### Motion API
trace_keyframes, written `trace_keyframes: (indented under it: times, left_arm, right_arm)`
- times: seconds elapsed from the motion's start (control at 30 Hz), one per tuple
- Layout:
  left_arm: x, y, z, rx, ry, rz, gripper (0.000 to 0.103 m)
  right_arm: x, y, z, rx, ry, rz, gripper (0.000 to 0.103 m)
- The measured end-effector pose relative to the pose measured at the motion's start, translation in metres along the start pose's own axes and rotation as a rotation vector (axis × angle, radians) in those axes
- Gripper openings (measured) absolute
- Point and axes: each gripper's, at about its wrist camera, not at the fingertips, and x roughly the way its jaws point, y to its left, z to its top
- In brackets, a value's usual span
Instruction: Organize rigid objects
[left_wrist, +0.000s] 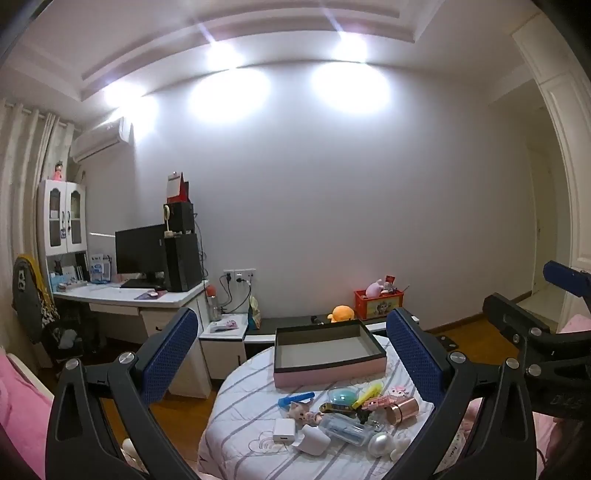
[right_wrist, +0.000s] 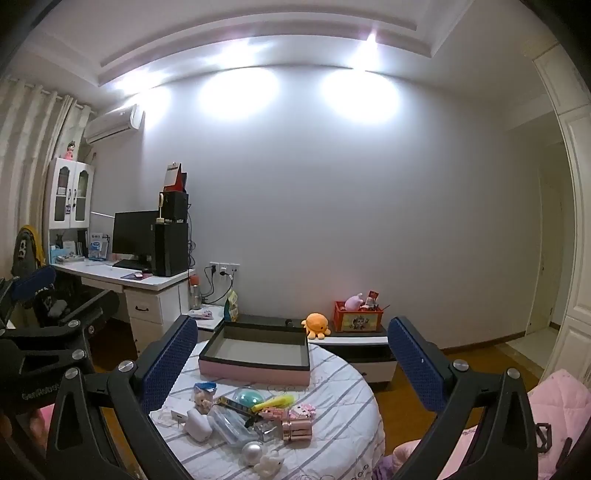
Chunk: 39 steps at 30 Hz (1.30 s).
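Here, pink tray (left_wrist: 328, 373) lying flat, long axis across the view, left claw (left_wrist: 295, 354) and right claw (right_wrist: 293, 360) both released, empty

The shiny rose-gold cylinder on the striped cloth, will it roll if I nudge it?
The rose-gold cylinder lies on its side, so it would probably roll. Its glossy metal-looking skin may slip between pads. The soft striped cloth might damp rolling.

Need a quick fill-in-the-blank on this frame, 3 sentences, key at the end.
1. The pink box on the round table is ____ inside.
2. Both the left gripper and the right gripper have their fingers ____.
3. The small toys lie ____ the box, on the striped cloth.

Missing words: empty; open; outside
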Motion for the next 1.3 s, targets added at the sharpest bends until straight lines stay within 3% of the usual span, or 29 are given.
trace_keyframes:
  times: [0.47, 1.3]
  left_arm:
    - [0.000, -0.003, -0.003, 0.010, -0.039, 0.050, 0.103]
    - [-0.008, -0.004, 0.003, 0.028, -0.032, 0.050, 0.103]
  right_arm:
    - [-0.008, 0.003, -0.004, -0.001, -0.059, 0.016, 0.103]
    - [-0.012, 0.007, -0.012, -0.002, -0.053, 0.021, 0.103]
